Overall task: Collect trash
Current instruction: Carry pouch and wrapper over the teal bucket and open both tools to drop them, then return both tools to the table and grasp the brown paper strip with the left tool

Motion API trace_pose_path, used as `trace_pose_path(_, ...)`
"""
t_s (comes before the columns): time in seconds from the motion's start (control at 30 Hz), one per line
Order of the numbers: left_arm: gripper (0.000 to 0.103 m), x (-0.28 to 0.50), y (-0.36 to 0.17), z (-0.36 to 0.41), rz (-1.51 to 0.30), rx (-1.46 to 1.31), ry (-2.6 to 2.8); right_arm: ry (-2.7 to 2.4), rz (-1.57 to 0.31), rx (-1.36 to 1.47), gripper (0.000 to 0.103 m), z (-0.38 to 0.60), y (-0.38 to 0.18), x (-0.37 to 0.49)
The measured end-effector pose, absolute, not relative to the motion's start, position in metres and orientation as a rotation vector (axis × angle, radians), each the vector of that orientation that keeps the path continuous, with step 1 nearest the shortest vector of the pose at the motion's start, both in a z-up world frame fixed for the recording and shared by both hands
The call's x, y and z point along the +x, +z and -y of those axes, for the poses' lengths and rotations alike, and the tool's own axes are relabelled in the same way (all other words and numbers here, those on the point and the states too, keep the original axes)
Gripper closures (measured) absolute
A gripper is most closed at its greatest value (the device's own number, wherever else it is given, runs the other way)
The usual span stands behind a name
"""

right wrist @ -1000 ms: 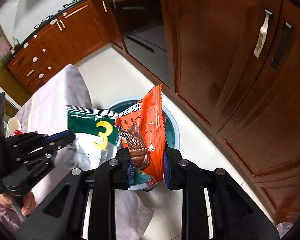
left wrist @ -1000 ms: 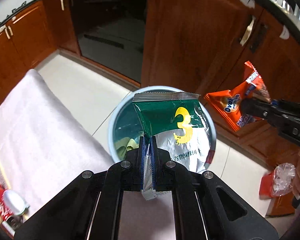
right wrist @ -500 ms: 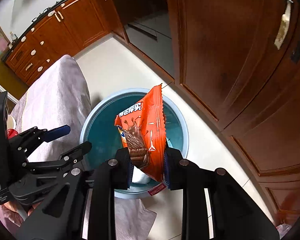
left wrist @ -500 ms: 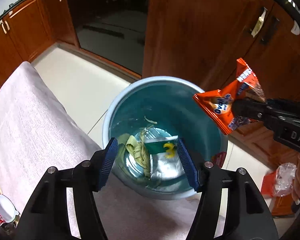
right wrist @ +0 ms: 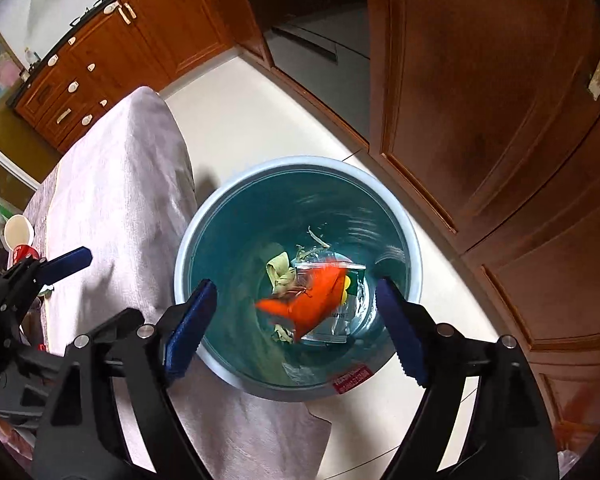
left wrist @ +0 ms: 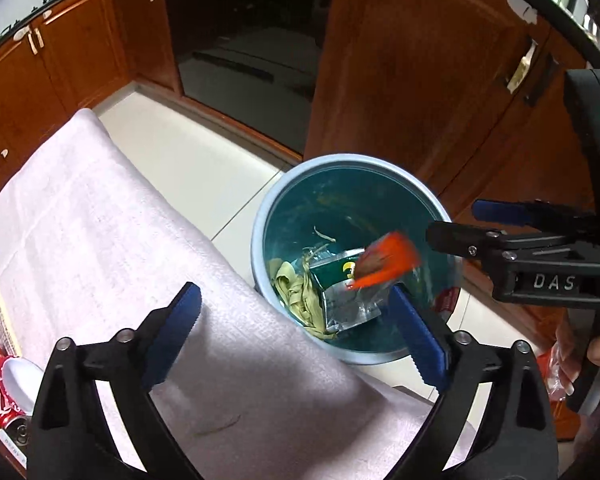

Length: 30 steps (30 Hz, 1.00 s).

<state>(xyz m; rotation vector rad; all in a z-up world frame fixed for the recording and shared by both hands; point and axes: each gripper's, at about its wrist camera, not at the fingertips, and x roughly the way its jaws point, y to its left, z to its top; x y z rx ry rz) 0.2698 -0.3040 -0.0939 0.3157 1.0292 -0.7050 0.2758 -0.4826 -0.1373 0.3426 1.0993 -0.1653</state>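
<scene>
So both our grippers, left [left wrist: 296, 334] & right [right wrist: 294, 330], just opened wide, empty, letting orange wrapper [right wrist: 310, 300] drop into bin [right wrist: 236, 188].

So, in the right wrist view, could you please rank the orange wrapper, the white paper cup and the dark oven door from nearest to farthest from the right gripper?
1. Orange wrapper: blurred, inside the blue bin, just beyond the open jaws of the right gripper.
2. White paper cup: far left, on the cloth-covered table.
3. Dark oven door: top centre, across the floor.
</scene>
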Motion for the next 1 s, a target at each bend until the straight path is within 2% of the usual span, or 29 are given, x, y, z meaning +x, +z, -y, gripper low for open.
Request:
trace_pose_path(0.1,0.007,0.267,-0.092,0.301,-1.031,0.310,-0.709,-0.189,-1.117,0.337,0.016,0.479,-0.135,0.276)
trace_pose_path(0.23,0.004,0.264,-0.087,0.292,-1.021,0.298,-0.707,-0.206,-1.138,0.331,0.016,0.473,-0.133,0.272)
trace_pose_path(0.6,0.004,0.241,-0.063,0.239,-0.989,0.251,-0.643,-0.144,-1.109,0.287,0.016,0.420,-0.103,0.251)
trace_pose_path(1.0,0.004,0.204,-0.030,0.115,-0.931,0.195,-0.487,0.009,-1.078,0.177,0.016,0.303,-0.069,0.233)
